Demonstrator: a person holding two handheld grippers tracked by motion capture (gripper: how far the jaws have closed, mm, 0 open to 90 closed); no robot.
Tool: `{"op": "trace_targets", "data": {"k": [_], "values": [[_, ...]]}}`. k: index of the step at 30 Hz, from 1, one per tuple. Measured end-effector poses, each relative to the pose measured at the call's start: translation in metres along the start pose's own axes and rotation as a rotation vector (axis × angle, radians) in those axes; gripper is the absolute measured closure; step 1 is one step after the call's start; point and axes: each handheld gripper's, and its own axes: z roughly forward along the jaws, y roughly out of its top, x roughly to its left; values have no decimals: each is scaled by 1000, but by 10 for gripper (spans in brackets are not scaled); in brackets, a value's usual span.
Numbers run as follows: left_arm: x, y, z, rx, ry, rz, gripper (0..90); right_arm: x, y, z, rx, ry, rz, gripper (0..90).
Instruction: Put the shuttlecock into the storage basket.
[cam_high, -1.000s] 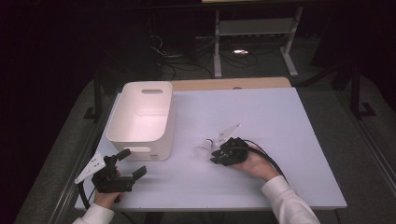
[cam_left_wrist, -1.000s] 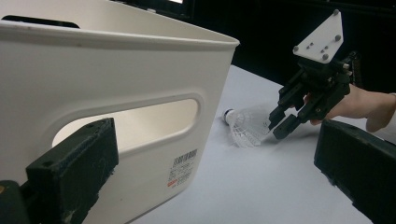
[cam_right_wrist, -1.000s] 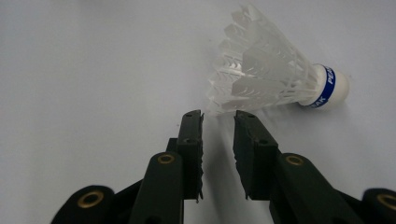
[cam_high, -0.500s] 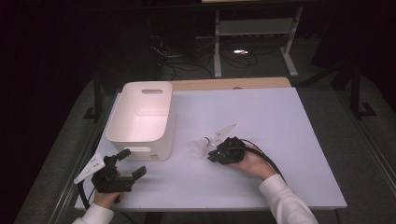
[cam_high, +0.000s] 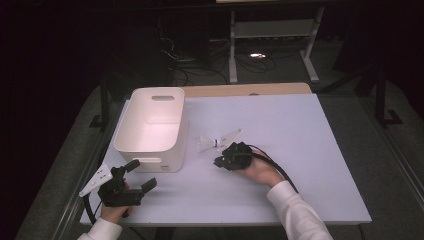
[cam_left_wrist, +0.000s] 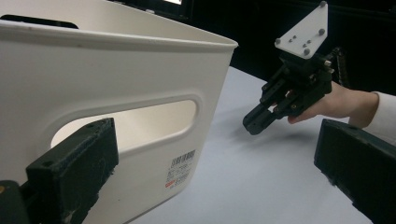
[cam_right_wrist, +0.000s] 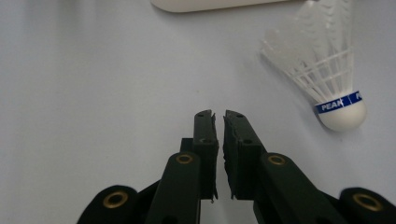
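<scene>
We see our right tool low over the white surface, its jaws drawn almost together with nothing between them; they have just been closing. In the right gripper view the two black jaws rise side by side with only a thin slit of surface showing between their pads. The shuttlecock lies just beside them, up and to the right in that view, apart from the jaws and not touched. Its white cork head with a blue band points toward the tool, and its white feather skirt fans away toward the bin. In the high view the shuttlecock rests on the surface between the right tool and the white bin, near the bin's right wall.

Our left tool sits near the front left corner of the surface, just in front of the bin's short wall, and its jaws stand wide apart and released, with nothing between them. In the left gripper view its two black jaws frame the bin's near wall, with the handle slot and a small barcode label low on that wall. Farther off in that view we see the right tool, held in a hand with a white sleeve, tilted down toward the surface.
</scene>
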Motion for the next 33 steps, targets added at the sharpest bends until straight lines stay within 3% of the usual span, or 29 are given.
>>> {"op": "trace_targets", "data": {"k": [8, 14, 16, 21, 24, 30, 33], "values": [[0, 0, 0, 0, 0, 0, 0, -7, 11, 7, -8, -13, 45, 867], [0, 0, 0, 2, 1, 1, 0, -15, 14, 12, -4, -53, 78, 881], [0, 0, 0, 1, 1, 2, 0, -17, 13, 13, -6, -61, 77, 881], [1, 0, 0, 2, 0, 8, 0, -24, 13, 11, -20, -84, 129, 884], [0, 0, 0, -3, 0, -7, 0, -28, 13, 8, -27, -92, 144, 883], [0, 0, 1, -5, 0, -10, 0, -37, 14, -2, -68, -100, 177, 741], [0, 0, 1, -3, 0, -6, 0, -42, 15, -7, -85, -86, 220, 670]]}}
